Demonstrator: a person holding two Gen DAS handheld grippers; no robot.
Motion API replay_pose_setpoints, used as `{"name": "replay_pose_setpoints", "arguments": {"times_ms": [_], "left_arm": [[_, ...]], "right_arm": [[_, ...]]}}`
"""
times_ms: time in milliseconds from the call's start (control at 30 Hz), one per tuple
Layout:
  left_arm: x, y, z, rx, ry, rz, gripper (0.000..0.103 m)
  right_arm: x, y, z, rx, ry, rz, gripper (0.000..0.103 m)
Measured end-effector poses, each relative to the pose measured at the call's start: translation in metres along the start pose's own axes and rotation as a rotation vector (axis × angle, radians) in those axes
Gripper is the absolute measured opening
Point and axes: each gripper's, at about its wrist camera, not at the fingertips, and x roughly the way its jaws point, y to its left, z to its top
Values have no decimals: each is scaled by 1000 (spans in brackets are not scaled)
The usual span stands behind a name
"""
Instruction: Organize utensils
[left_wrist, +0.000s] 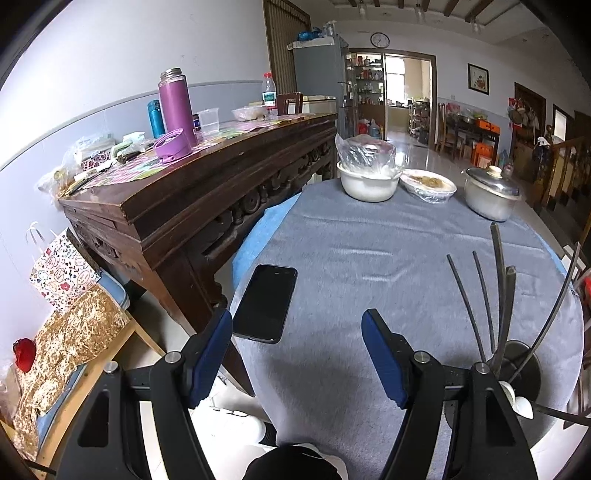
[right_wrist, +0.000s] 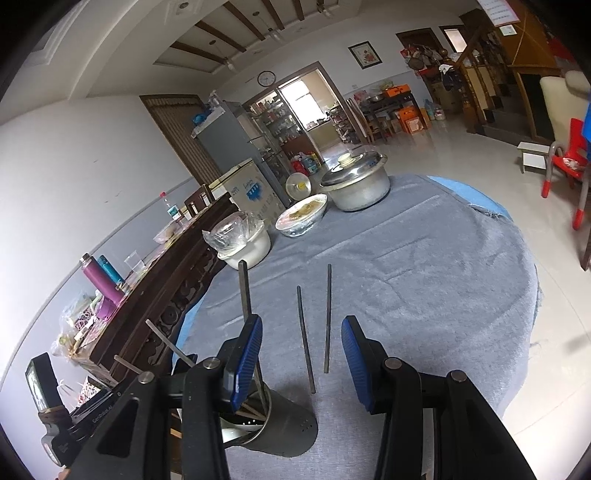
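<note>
The right tongs (right_wrist: 301, 360) hang spread wide with nothing between the blue pads, poised above two dark chopsticks (right_wrist: 306, 339) that lie side by side on the grey cloth of the surface (right_wrist: 424, 280) — not touching either one. Just left of them stands a dark metal utensil holder (right_wrist: 284, 428), with more chopsticks and a white spoon leaning out of it. The left tongs (left_wrist: 295, 354) are likewise spread and empty, held low over the near edge of the cloth. A black phone (left_wrist: 266, 302) lies flat just beyond the left pad; the holder (left_wrist: 517, 354) sits beside the right pad, its sticks fanning upward. Farther off, along the far rim, stand a white pot (left_wrist: 369, 181) stuffed with a plastic bag, a film-covered bowl (left_wrist: 428, 184) and a lidded metal pot (left_wrist: 491, 195) — well apart from the chopsticks.
</note>
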Motion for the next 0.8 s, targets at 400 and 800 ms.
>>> {"name": "replay_pose_setpoints", "arguments": {"times_ms": [400,800], "left_arm": [[3,4,2,-1,4,13,73],[7,7,2,-3,11,11,73]], "right_arm": [[7,-1,0,3,13,1,48],[16,4,-2,-12,30,0,48]]}}
